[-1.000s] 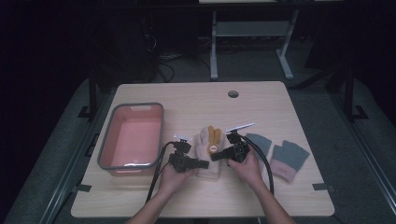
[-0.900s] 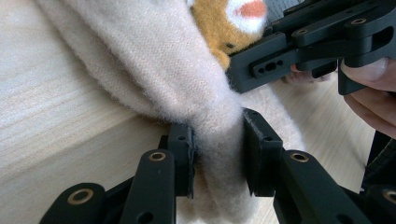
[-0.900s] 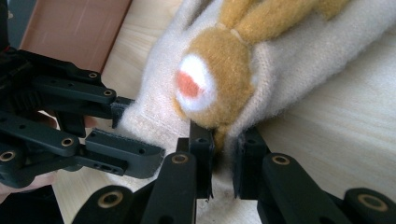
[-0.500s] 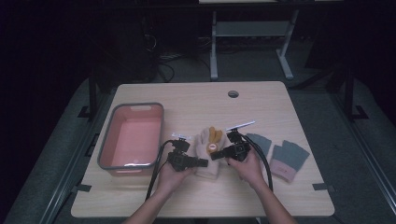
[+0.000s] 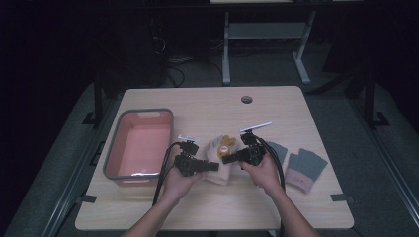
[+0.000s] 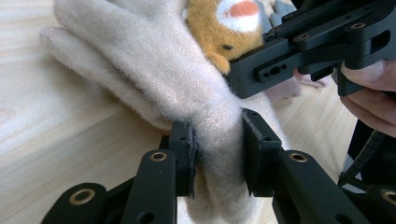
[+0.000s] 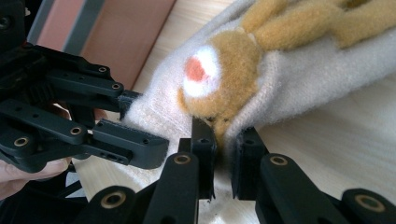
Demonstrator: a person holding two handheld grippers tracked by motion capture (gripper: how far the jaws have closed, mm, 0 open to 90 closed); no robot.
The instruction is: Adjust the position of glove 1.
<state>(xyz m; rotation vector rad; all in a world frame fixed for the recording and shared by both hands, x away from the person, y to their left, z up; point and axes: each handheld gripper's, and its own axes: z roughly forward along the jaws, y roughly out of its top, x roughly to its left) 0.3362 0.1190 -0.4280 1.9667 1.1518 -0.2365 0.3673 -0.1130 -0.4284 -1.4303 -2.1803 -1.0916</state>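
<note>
The left gripper [image 6: 218, 154] is clamped on a bunched fold of the cream glove [image 6: 154, 70], its two black pads pressing the wool from either side at the bottom centre of the left gripper view. The right gripper [image 7: 223, 154] is likewise clenched on the glove's edge, pinching a thin fold just under the orange animal patch [image 7: 219, 79] near the bottom centre of the right gripper view. Each gripper appears in the other's view: the right one crosses the upper right of the left gripper view, the left one sits at the left edge of the right gripper view.

In the high view the left gripper [image 5: 213, 167] and right gripper [image 5: 228, 159] meet at the glove [image 5: 221, 158], a little below the middle of the frame, with a hand behind each. The glove lies on the wooden table [image 5: 207, 108], its fingers pointing toward the top of the frame.

Left of centre stands a pink bin [image 5: 141, 145] with a grey rim. Right of centre, just beside the right hand [image 5: 262, 173], lie two grey gloves [image 5: 305, 168] with pink cuffs. A small round hole [image 5: 246, 99] sits near the table's top edge.
</note>
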